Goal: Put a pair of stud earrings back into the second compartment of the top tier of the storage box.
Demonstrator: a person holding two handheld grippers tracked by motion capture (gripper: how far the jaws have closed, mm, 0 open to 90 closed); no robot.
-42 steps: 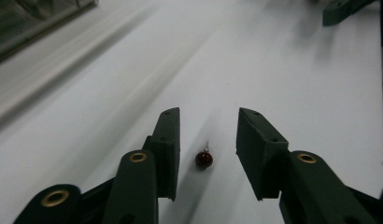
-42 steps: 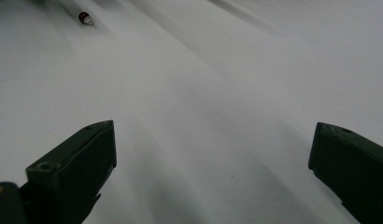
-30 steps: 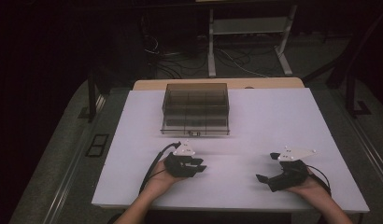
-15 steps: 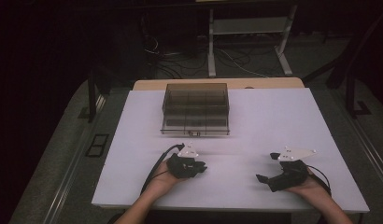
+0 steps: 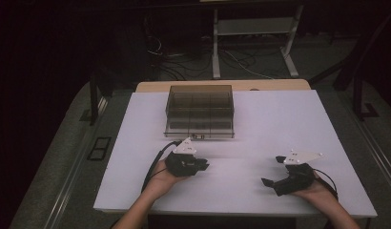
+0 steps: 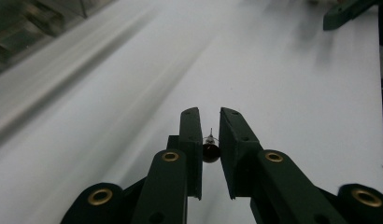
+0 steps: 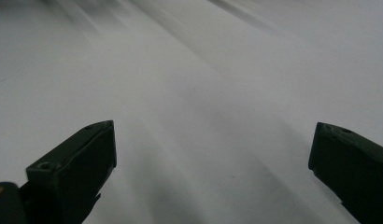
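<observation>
Currently left gripper (image 5: 204,165) sits on the near-left part of the white table (image 5: 279,119), held in the person's left hand (image 5: 160,179), pointing toward the table's right side. Its jaws have just been closing and now stand nearly together, pinching a small dark round bead-like piece (image 6: 210,151) with a thin pin sticking out of its top. Both pads touch it in the left gripper view; the piece sits deep between the jaws, not at the tips. What the piece is exactly: too small to tell.

Right gripper (image 5: 270,182) rests at near-right, well apart from the left one, cradled in the right hand (image 5: 317,191). Jaws spread wide, nothing between them, just bare table surface ahead in the right gripper view.

Clear compartment box (image 5: 200,111) stands at the far middle of the table, near the left gripper but not touching it.
</observation>
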